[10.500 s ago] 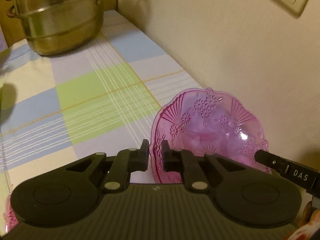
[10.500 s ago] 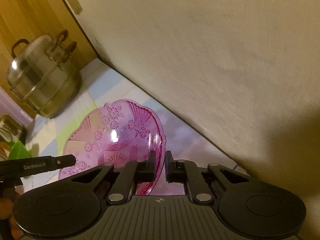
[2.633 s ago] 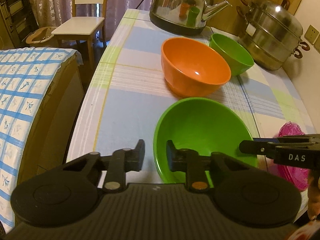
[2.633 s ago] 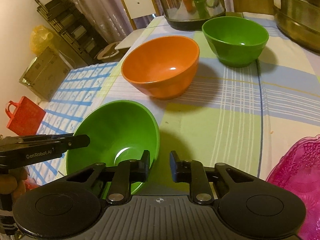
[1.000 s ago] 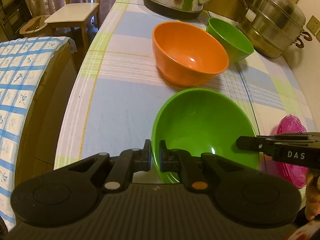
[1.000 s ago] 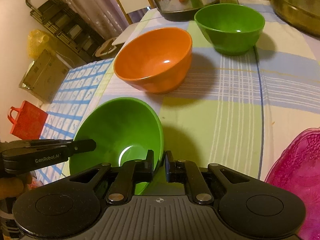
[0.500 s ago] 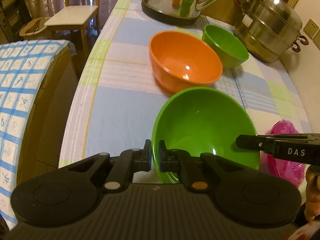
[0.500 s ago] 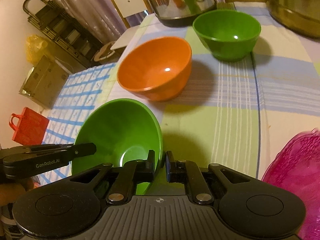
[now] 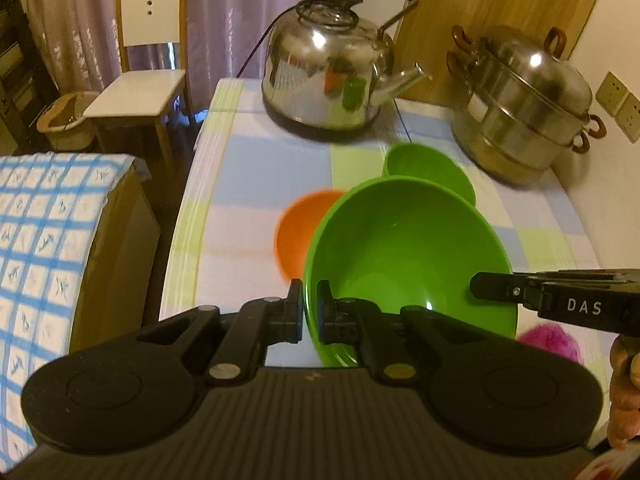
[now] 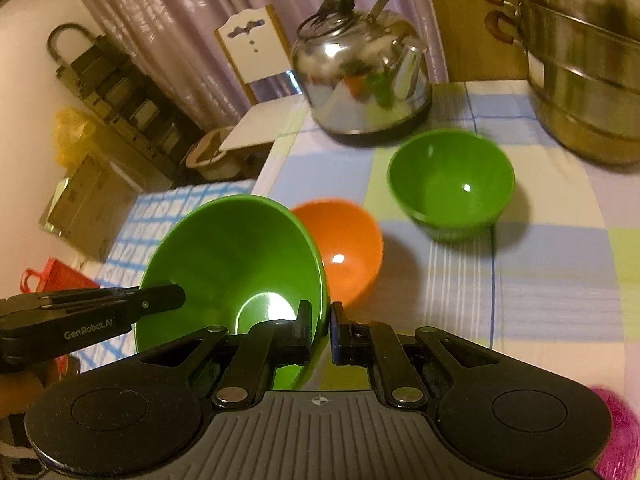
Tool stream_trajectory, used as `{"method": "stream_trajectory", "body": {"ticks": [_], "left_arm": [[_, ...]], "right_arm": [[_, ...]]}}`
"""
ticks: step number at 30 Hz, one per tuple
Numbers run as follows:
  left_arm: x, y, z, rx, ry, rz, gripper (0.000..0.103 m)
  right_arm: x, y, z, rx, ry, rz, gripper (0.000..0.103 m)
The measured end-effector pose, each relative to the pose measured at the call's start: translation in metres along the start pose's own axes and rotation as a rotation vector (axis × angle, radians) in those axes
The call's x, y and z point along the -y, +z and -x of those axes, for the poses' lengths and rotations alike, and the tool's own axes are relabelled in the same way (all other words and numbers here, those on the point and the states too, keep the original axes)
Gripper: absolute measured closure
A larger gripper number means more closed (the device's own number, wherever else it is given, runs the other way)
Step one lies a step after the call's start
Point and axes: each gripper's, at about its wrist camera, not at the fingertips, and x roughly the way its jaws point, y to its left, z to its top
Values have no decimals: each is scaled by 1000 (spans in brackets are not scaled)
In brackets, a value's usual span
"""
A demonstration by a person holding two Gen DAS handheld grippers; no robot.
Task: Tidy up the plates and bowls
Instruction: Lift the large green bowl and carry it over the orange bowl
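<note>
The large green bowl (image 9: 404,248) hangs tilted above the checked tablecloth (image 9: 248,168), its rim pinched on opposite sides by the left gripper (image 9: 309,312) and the right gripper (image 10: 321,330) (both clamped tight). Beyond it sit an orange bowl (image 10: 344,248), a smaller green bowl (image 10: 452,184), a steel kettle (image 9: 328,76) and a steamer pot (image 9: 524,108).

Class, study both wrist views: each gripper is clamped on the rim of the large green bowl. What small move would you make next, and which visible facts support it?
Probably carry the large green bowl forward until it is above the orange bowl. The left gripper and right gripper pinch opposite rims, and the orange bowl sits just beyond and partly behind it, empty and upright. Whether the two would nest is uncertain.
</note>
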Motion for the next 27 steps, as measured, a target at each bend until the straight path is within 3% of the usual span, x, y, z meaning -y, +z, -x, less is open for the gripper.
{"method": "stream_trajectory", "body": {"ticks": [10, 27], "left_arm": [[-16, 42, -64, -52, -9, 31, 98], [-20, 37, -113, -98, 31, -2, 98]], "right_arm": [[29, 44, -54, -46, -25, -66, 95], [47, 44, -98, -107, -40, -89, 95]]}}
